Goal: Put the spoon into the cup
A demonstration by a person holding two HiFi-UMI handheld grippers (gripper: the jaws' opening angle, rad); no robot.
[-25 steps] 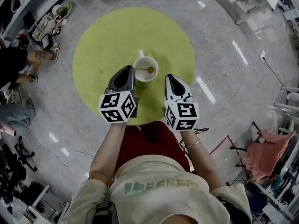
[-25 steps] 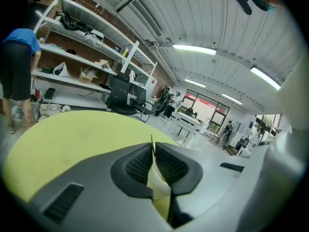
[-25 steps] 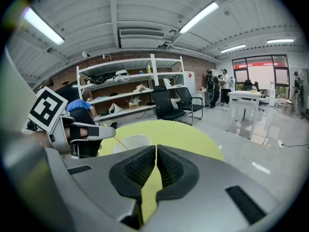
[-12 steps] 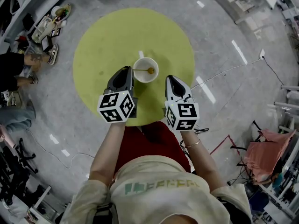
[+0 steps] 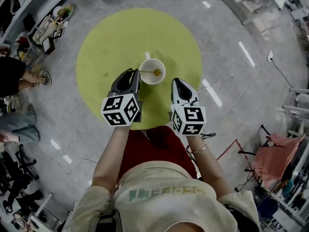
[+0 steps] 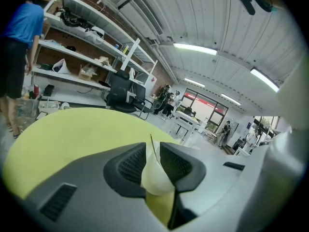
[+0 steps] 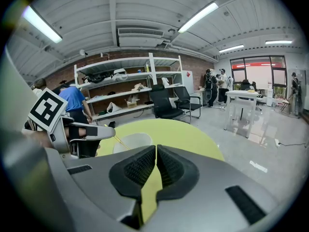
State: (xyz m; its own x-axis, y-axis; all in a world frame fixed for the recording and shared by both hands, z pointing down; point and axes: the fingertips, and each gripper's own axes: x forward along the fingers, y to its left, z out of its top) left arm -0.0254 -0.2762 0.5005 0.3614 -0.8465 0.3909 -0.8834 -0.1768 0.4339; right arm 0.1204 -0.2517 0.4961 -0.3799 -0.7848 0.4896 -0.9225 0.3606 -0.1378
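Change: cup drifting slightly right on table; spoon bowl staying inside
Left tongs: still clenching spoon handle; release remaining
Right tongs: resting clenched, empty

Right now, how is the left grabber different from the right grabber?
The left gripper pinches the handle of the spoon; the right gripper has its jaws shut on nothing. The left gripper's tip reaches the rim of the cup, with the spoon's bowl inside it; the right gripper sits back, apart from the cup. Both carry a marker cube and hover over the round green table.
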